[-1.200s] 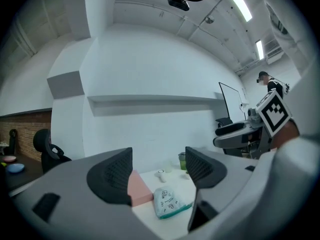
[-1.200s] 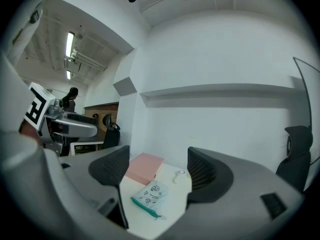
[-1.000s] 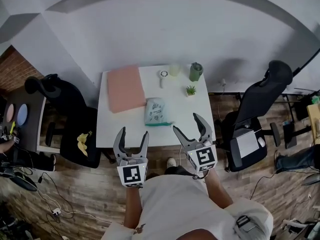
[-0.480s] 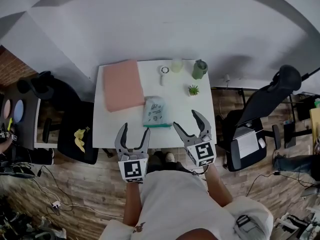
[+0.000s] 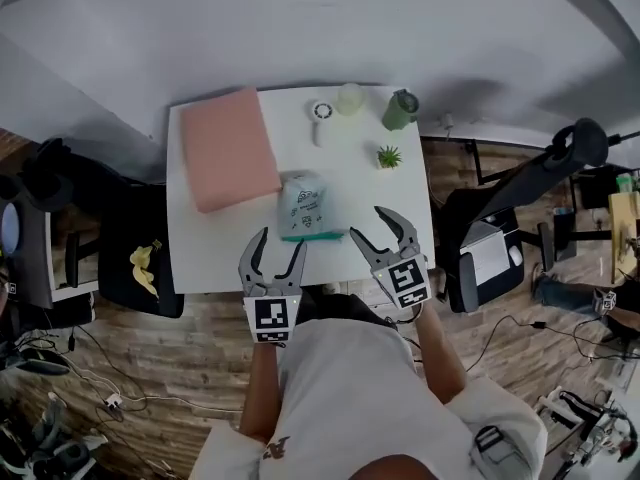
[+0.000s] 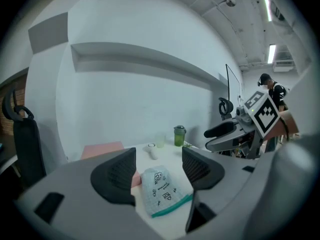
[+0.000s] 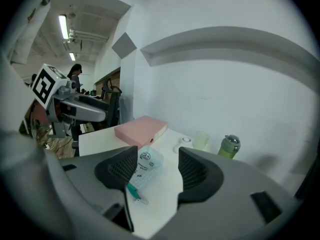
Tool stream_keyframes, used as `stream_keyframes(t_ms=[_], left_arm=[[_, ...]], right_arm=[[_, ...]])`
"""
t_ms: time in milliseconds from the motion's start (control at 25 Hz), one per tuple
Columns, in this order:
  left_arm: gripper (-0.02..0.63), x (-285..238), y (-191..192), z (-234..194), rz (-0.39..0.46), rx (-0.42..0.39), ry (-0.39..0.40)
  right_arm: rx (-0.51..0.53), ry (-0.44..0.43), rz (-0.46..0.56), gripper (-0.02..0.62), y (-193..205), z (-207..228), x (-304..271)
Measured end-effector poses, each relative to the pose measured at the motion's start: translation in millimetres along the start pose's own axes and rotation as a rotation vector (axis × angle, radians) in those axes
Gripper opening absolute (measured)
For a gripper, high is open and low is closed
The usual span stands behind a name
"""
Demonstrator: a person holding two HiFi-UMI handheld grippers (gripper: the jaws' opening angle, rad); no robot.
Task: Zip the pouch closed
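pouch: translucent printed pouch (image 5: 303,208) lies flat on the white table (image 5: 360,183), near the front edge, about mid-width; not held
zip edge: teal strip (image 5: 312,235) at the pouch's near end, facing the person; a small pull tab shows at its end in the right gripper view (image 7: 135,196)
left gripper: left gripper (image 5: 280,243) hovers over the table's front edge, just left of the pouch's near end; jaws wide apart, have just been closing a bit, nothing between the pads; the pouch shows through the gap, farther off
right gripper: right gripper (image 5: 368,223) is just right of the zip edge, apart from it; jaws apart but narrower than the left's, have just been closing, pads bare; the pouch shows beyond the gap
contact: neither gripper touches the pouch
pink box: flat pink box (image 5: 228,148) on the table's far-left part, its near corner just beside the pouch
back row: white round-headed gadget (image 5: 321,120), clear cup (image 5: 349,98), green bottle (image 5: 399,110) along the far edge
plant: small potted plant (image 5: 389,155) right of the pouch, well apart
chairs: black chair (image 5: 120,258) to the left of the table with a yellow item on its seat; another black chair (image 5: 500,218) to the right
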State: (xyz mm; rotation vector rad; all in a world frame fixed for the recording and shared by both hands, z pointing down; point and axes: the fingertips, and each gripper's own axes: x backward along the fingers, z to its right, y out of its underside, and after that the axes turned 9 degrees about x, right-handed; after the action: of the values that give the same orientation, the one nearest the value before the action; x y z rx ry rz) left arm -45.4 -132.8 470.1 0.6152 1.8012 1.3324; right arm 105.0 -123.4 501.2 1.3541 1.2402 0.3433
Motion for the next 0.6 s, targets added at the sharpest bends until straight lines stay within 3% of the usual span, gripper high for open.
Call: stream_keyframes(t_ms=[280,600], left_arm=[[0.261,-29,48,-4,-0.112,0.054,0.091],[0.233,-46,101,18,-0.233,0.11,0.127]], right_arm=[[0.042,-0.067,-0.174,0.221,55,-12,-32],[0.149,-0.233,-0.297,0.182,104,-29,-50]])
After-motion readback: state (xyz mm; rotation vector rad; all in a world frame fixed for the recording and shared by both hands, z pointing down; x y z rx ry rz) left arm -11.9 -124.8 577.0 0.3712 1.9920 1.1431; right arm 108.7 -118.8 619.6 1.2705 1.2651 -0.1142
